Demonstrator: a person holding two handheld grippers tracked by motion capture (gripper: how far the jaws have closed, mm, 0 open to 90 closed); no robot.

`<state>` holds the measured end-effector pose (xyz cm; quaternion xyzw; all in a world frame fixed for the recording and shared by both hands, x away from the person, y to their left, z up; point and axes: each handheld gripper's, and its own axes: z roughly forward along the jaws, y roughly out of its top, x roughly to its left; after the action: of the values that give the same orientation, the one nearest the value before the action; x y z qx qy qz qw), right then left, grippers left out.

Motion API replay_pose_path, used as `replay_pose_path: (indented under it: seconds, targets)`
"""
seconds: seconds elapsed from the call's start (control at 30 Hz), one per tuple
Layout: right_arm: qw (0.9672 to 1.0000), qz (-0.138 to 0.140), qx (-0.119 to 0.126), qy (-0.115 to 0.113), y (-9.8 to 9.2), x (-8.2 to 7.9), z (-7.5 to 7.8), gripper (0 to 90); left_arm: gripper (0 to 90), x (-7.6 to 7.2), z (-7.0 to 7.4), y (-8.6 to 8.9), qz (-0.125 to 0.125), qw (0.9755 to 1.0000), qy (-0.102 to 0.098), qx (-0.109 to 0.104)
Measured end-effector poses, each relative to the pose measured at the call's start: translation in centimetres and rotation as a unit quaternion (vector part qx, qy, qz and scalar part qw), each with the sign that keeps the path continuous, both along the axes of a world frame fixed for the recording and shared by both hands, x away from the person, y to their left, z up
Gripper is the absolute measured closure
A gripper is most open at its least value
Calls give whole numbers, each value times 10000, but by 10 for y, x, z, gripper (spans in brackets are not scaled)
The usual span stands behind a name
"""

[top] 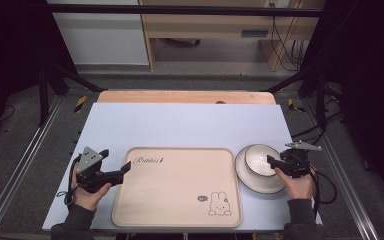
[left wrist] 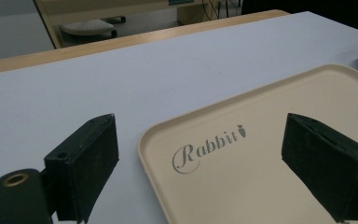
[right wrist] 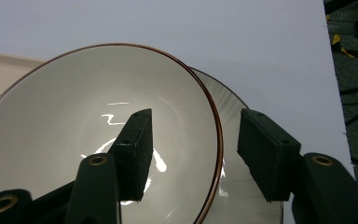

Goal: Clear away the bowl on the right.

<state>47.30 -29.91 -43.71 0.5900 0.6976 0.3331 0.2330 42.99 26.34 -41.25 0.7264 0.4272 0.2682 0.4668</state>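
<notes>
Straddling the rim of the bowl (right wrist: 98, 135) on its plate (top: 275, 186) by the worktop's right edge, the right gripper (right wrist: 193, 149) had jaws apart, not yet pinching; glazed, slippery, fragile, best gripped at the rim; left gripper (left wrist: 200, 168) gaped over the tray (top: 177, 187).

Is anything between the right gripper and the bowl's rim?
Nothing visible. The right gripper straddles the bowl rim, one jaw inside and one outside, with a gap to the outer jaw. The bowl sits on a plate.
</notes>
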Motion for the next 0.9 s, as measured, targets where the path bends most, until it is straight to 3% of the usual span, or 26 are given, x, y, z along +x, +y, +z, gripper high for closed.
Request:
replay_pose_path:
  seconds: [0.2, 0.53, 0.9]
  targets:
    - [9999, 8, -26, 127, -2, 1, -3, 515, 104, 0, 0, 0, -1, 10000, 10, 5]
    - [9989, -28, 99, 450, -4, 3, -7, 626, 105, 0, -1, -1, 0, 10000, 21, 13]
    - [9974, -47, 305, 655, -4, 5, -8, 699, 106, 1, -1, -1, 12, 10000, 32, 30]
